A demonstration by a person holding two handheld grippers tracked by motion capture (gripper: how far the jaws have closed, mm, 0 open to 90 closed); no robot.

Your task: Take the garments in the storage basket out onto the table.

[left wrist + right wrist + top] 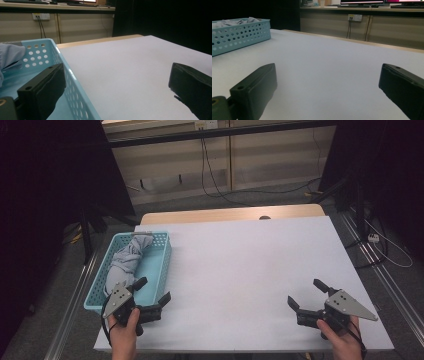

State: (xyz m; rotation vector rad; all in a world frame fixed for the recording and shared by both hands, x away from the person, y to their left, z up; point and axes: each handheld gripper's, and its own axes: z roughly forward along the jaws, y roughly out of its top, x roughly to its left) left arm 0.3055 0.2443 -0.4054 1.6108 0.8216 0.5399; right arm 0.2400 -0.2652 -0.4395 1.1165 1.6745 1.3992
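Grey cloth (pixel 125 260) in blue basket (pixel 161 257)

Both grippers, left (pixel 154 290) & right (pixel 306 294): black jaws, grey 3-cornered top plates w/ holes.

White table cover (pixel 250 265); floor cables (pixel 220 190); perhaps monitors (pixel 359 2)

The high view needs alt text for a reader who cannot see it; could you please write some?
A person's two hands each hold an open gripper low over a white table: the left gripper straddles the near rim of a light blue perforated basket holding a bundled grey cloth, and the right gripper hovers over bare tabletop with nothing between its jaws.
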